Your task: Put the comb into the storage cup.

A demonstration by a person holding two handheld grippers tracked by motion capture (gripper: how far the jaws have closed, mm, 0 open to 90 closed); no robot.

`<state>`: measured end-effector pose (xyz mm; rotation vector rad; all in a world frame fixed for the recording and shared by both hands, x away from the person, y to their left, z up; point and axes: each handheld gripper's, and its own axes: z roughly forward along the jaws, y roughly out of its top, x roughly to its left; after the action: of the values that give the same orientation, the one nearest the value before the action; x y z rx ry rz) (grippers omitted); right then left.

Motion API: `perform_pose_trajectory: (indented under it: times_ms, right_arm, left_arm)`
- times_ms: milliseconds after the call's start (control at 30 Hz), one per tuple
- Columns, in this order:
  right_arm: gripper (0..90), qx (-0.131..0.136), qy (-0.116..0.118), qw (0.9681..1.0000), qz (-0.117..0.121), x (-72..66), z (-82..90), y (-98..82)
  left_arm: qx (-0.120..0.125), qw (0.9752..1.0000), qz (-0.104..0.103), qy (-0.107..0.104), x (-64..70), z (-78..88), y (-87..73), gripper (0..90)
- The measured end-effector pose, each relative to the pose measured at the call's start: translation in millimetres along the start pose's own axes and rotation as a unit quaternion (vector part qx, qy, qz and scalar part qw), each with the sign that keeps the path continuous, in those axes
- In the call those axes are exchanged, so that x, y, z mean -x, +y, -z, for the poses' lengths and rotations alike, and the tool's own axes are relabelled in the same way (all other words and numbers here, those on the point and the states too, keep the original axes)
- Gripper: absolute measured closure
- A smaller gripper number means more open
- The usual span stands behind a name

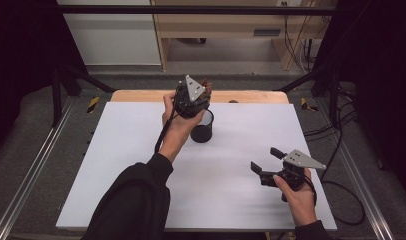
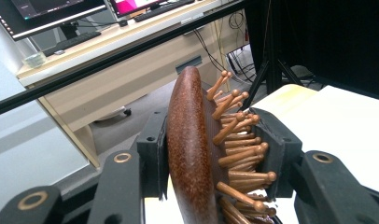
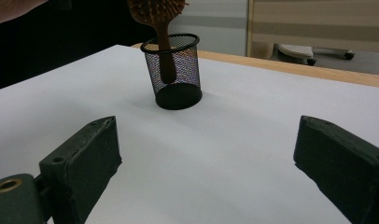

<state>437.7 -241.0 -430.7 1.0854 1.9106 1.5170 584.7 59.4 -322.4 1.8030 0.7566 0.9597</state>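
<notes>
Brown wooden hairbrush [image 2: 192,154] clamped by its head in left gripper [image 1: 192,98], handle hanging down inside black mesh cup [image 3: 174,70] near far edge of white worktop [image 1: 131,165]. Right gripper [image 1: 268,161] spread wide, holding nothing, near right edge.

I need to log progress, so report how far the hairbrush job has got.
Done: the left gripper has clamped the wooden hairbrush by its head, and the handle already hangs inside the black mesh cup. In hand: lowering it, handle tip above the cup's floor. Left: release the brush. The right gripper waits open over the white table.
</notes>
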Motion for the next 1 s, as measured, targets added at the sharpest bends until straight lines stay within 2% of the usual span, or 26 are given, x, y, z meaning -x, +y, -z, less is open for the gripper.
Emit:
perform_pose_trajectory:
  times_ms: [367,1000]
  right_arm:
    - [7.6,0.0,-0.001,1.0,-0.001,-0.2,0.3,0.3]
    - [7.6,0.0,-0.002,1.0,0.001,-0.7,0.0,0.1]
  left_arm:
    - [-0.003,1.0,0.007,0.0,3.5,-3.3,-1.9,51.6]
    - [-0.007,0.9998,-0.019,0.005,7.1,-2.3,-3.2,51.6]
